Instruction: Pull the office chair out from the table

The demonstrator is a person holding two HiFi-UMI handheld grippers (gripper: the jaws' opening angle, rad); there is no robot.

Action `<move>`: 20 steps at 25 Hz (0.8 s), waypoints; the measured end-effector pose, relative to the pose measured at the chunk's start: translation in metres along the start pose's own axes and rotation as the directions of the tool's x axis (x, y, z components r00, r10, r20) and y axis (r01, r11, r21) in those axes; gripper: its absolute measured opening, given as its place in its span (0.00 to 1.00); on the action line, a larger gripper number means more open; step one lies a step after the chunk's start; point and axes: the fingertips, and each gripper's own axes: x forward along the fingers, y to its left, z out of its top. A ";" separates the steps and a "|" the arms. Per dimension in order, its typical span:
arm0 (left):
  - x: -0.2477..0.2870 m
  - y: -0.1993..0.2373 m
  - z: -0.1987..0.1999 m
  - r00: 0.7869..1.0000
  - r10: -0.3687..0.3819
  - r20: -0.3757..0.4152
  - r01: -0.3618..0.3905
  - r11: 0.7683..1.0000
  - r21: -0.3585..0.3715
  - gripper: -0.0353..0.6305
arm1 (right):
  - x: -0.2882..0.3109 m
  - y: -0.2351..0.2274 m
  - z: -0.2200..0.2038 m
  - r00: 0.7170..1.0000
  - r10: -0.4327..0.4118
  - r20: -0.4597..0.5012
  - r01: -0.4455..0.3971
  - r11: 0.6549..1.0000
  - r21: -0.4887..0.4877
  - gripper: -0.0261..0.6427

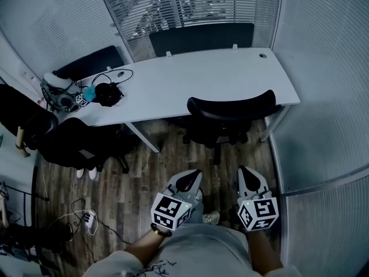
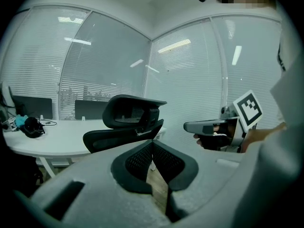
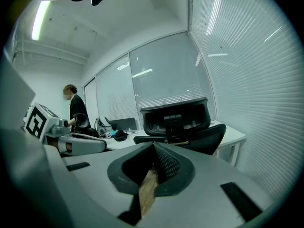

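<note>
A black chair (image 1: pixel 230 111) sits pushed in at the near edge of the white surface (image 1: pixel 219 74). The left gripper (image 1: pixel 189 178) and right gripper (image 1: pixel 248 175) hover side by side short of the chair, fingers together, holding nothing.

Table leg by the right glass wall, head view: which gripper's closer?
Right. The right gripper is almost straight below the table leg in the head view; the left gripper is farther left, across the office chair's width.

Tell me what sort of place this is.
Likely a glass-walled office: a white desk with a monitor at its far edge, a black office chair pushed under it, and slatted blinds all round.
</note>
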 end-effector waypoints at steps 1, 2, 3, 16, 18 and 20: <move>0.004 0.004 0.003 1.000 -0.003 0.002 0.003 1.000 0.002 0.07 | 0.003 -0.003 0.002 1.000 -0.007 0.003 0.007 1.000 0.002 0.05; 0.007 0.007 0.005 1.000 -0.005 0.004 0.005 1.000 0.005 0.07 | 0.007 -0.005 0.003 1.000 -0.013 0.006 0.013 1.000 0.002 0.05; 0.010 0.010 0.007 1.000 -0.006 0.005 0.006 1.000 0.007 0.07 | 0.010 -0.007 0.004 1.000 -0.018 0.007 0.018 1.000 0.002 0.05; 0.054 0.057 0.027 0.999 -0.036 -0.007 0.037 0.999 0.030 0.07 | 0.061 -0.024 0.023 0.997 -0.082 -0.009 0.082 0.997 -0.007 0.05; 0.062 0.062 0.029 0.999 -0.046 -0.013 0.046 0.998 0.034 0.07 | 0.069 -0.029 0.026 0.995 -0.095 -0.010 0.095 0.995 -0.006 0.05; 0.069 0.066 0.032 0.998 -0.057 -0.015 0.057 0.998 0.039 0.07 | 0.075 -0.033 0.029 0.994 -0.107 -0.011 0.107 0.994 -0.006 0.05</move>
